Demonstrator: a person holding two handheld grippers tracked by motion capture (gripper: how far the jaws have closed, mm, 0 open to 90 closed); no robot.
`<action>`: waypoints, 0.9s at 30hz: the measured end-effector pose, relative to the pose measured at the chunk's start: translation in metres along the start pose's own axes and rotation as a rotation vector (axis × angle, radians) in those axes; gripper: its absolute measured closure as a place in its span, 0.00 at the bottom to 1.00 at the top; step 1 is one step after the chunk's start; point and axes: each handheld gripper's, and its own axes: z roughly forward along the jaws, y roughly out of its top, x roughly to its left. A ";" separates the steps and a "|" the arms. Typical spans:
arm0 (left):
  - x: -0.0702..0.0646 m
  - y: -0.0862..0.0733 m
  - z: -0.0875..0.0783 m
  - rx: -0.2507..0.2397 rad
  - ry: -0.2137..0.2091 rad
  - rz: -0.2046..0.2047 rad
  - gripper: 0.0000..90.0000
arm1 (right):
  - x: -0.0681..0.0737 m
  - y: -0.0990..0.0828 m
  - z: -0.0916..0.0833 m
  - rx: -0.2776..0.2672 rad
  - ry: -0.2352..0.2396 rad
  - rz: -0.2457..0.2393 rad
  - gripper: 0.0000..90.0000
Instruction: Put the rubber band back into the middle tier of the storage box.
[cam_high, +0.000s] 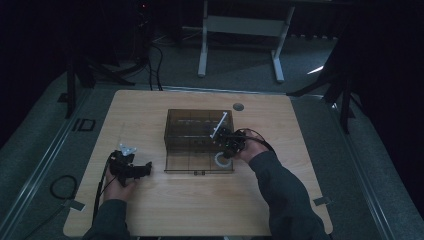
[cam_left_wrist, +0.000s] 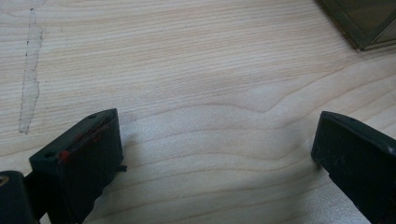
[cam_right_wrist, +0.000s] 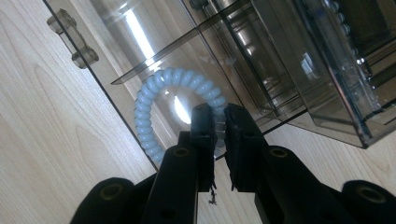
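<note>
Right hand-held gripper (cam_right_wrist: 219, 126): jaws pinched on pale blue spiral hair tie (cam_right_wrist: 154, 100), ring lying in front-right compartment of smoky clear organizer box (cam_high: 192, 131), on its open lid side. White stick-like item (cam_high: 220, 124) leans at box's right rear. Left hand-held gripper (cam_left_wrist: 215, 154): jaws spread wide, nothing between, low over bare wooden tabletop (cam_left_wrist: 187, 60), well left of box; box corner (cam_left_wrist: 369, 23) visible ahead.

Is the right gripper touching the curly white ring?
Touching. The right gripper view shows the right gripper with its jaws pinched on the curly white ring, over the open lid of the clear box.
</note>
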 end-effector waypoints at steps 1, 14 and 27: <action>0.000 0.000 0.000 0.000 0.000 0.000 0.02 | 0.000 0.001 0.001 0.003 0.001 0.000 0.91; 0.000 0.000 0.000 0.000 -0.001 -0.002 0.02 | 0.000 0.003 0.009 0.028 -0.008 -0.011 0.91; 0.000 0.000 0.000 0.000 -0.001 -0.002 0.02 | 0.006 0.006 0.018 0.063 -0.034 -0.040 0.91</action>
